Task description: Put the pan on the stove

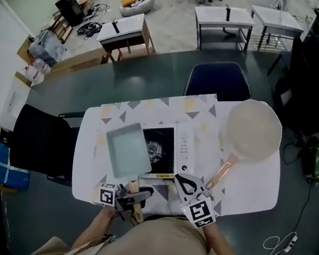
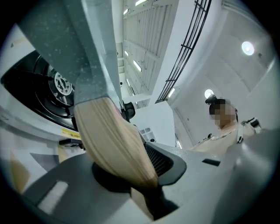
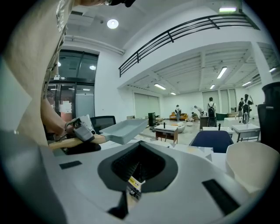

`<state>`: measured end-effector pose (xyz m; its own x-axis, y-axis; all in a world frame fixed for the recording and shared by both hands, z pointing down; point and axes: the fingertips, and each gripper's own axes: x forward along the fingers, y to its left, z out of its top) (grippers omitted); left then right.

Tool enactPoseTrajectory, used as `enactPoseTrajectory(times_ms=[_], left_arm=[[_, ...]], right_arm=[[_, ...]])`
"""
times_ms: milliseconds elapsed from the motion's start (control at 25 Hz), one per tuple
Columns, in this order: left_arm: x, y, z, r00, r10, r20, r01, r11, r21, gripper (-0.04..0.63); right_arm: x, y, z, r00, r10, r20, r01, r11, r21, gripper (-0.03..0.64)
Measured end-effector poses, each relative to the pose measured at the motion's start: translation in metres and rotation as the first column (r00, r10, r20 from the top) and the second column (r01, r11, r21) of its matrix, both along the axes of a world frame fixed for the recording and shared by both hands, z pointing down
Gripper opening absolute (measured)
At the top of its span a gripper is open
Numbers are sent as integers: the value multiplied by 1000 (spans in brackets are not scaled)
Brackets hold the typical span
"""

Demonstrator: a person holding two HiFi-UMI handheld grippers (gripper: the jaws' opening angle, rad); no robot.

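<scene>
Left gripper [image 1: 136,197] jaws are clamped on the wooden handle [image 2: 113,140] of the square grey pan [image 1: 128,149], whose long axis runs up-frame from them, pan held just left of the burner [image 1: 157,148] of the stove [image 1: 184,149] on the table [image 1: 246,188]; right gripper [image 1: 187,185] jaws together, empty.

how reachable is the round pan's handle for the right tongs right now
Probably yes, easily. The right tongs are empty and sit just beside the near end of the round pan's handle, with nothing between. The left tongs and their square pan are off to the other side.
</scene>
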<state>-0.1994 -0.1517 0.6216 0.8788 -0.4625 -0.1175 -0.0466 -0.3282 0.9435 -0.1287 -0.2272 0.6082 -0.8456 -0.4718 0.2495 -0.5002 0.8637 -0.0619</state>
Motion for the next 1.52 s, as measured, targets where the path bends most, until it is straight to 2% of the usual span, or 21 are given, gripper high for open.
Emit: enactPoseTrajectory(times_ms=[120, 280, 560, 840, 1040, 1520], left_arm=[[4, -10, 15, 999, 46, 12, -46, 999, -28, 97], [10, -15, 30, 994, 106, -9, -107, 991, -75, 97], [23, -16, 45, 982, 186, 18, -183, 979, -93, 97], [25, -25, 53, 983, 177, -47, -182, 976, -118, 95], [25, -29, 63, 982, 189, -3, -189, 976, -106, 95], [27, -31, 63, 985, 172, -27, -174, 975, -140, 94]], right_arm=[[8, 1, 4, 999, 45, -11, -45, 999, -22, 0], [14, 4, 6, 996, 91, -13, -92, 995, -40, 0], [29, 10, 15, 989, 149, -17, -150, 986, -73, 0], [31, 5, 20, 986, 168, -20, -170, 982, -82, 0], [24, 0, 19, 986, 168, -18, -169, 982, -81, 0], [20, 1, 11, 988, 153, -19, -154, 986, -69, 0]])
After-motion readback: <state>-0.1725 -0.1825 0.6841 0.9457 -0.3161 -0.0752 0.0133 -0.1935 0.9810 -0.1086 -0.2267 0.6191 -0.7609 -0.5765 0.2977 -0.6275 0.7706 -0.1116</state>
